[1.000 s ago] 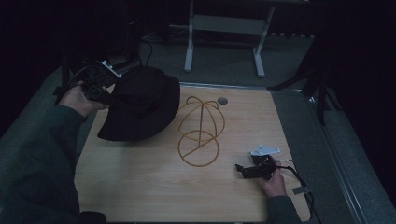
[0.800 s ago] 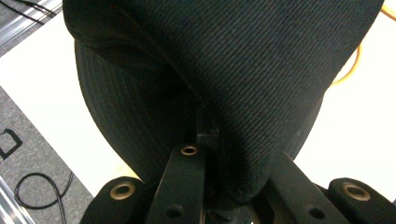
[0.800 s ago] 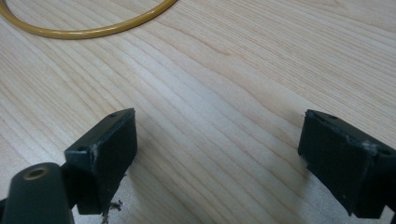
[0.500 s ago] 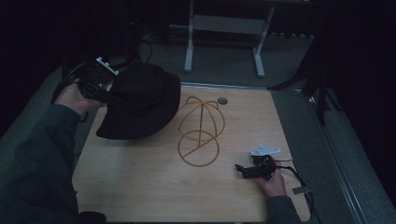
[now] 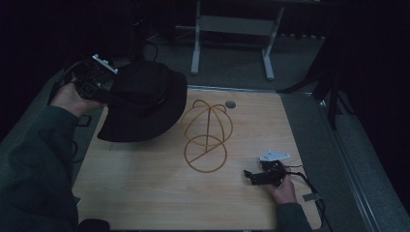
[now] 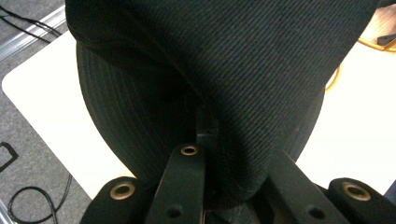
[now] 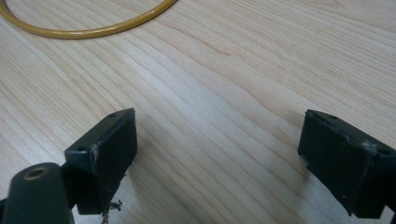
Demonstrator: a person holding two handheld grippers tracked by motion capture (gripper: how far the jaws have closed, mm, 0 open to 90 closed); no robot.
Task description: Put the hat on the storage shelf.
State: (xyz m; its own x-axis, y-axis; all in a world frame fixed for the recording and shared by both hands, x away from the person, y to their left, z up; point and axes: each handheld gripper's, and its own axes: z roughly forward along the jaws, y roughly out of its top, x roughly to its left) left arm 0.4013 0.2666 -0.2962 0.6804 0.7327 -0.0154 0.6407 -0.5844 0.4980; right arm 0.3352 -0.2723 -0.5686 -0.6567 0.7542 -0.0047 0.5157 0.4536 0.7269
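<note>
**Hat held at table's left edge; wire stand free at centre**

Near edge, high view: right hand (image 5: 283,188) rests on the wooden table (image 5: 145,193) w/ the right gripper (image 5: 250,176) lying low, grey plate on top, cable trailing toward the table's right edge. Right gripper view: jaws spread wide, nothing btwn them, bare wood grain below; an arc of the yellow ring crosses the top left corner.

Mid-table: wire hat stand (image 5: 207,135), yellow, w/ a round base ring flat on the wood and a domed wire frame beyond it. It stands apart from both grippers.

Left side, farther back: left hand (image 5: 72,96) grips the left gripper (image 5: 109,94) at the table's left edge. Its jaws are closed on the black hat (image 5: 145,99), a brimmed fabric hat, just left of the stand. Left gripper view: jaws pinch the hat (image 6: 224,70) cloth near the brim; hat hangs over the table corner.

Far: small round grommet (image 5: 230,104) in the tabletop; beyond the table, grey floor and a metal frame (image 5: 232,29).
</note>
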